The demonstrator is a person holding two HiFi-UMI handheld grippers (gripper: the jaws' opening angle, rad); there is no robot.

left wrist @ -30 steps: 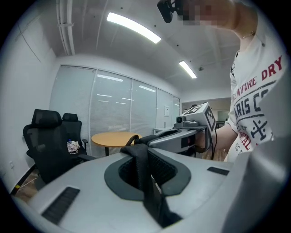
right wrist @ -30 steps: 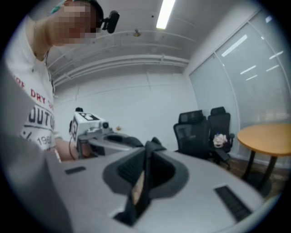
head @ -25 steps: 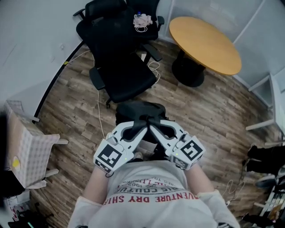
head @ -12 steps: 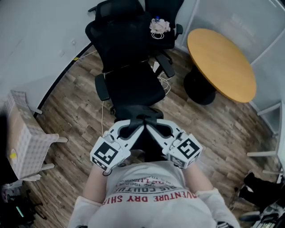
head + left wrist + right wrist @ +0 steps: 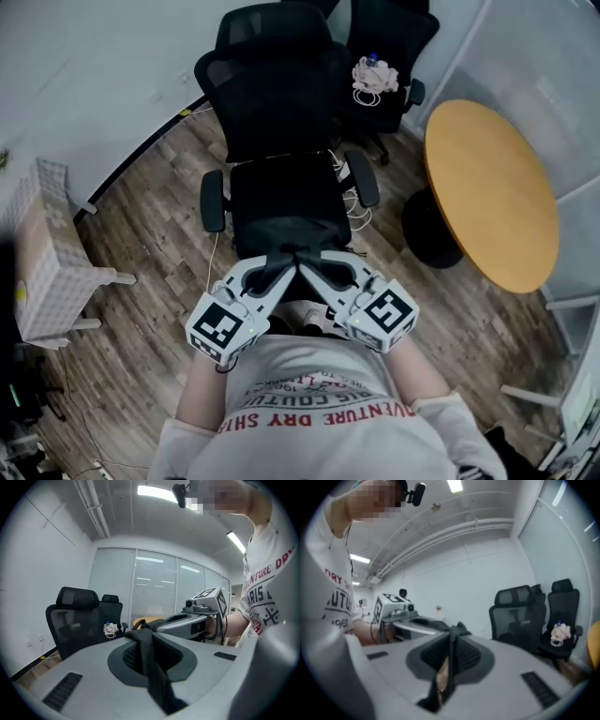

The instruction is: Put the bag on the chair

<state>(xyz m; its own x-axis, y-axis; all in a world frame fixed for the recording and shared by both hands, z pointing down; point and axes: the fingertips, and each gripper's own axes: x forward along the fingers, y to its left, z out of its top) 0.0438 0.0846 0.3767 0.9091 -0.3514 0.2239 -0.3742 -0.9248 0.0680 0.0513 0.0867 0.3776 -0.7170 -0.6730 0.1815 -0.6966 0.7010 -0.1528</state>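
While the person stands on a wood-plank floor (image 5: 150,234), a black office chair (image 5: 281,192) sits directly ahead, its back towards a pale wall. A second black chair (image 5: 389,37) stands behind it with a small pale bundle (image 5: 375,75) on its seat. To the right is a round wooden surface (image 5: 492,192) on a dark pedestal, next to a glass partition. A light checked box (image 5: 42,248) stands well apart on the left.

Both claws meet in front of the person's white printed shirt (image 5: 319,403), tips almost touching. The left claw (image 5: 284,265) is clamped on a black woven strap (image 5: 150,660), which fills the narrow gap between its pads and runs down out of it. The right claw (image 5: 314,265) is likewise pinched on the dark strap, which the right gripper view shows on edge between its pads.

The black bag (image 5: 298,291) hangs from that strap below the two claws. From the head view it overlaps the front edge of the nearer chair's seat. Whether it touches the seat cannot be told, since black lies on black there.
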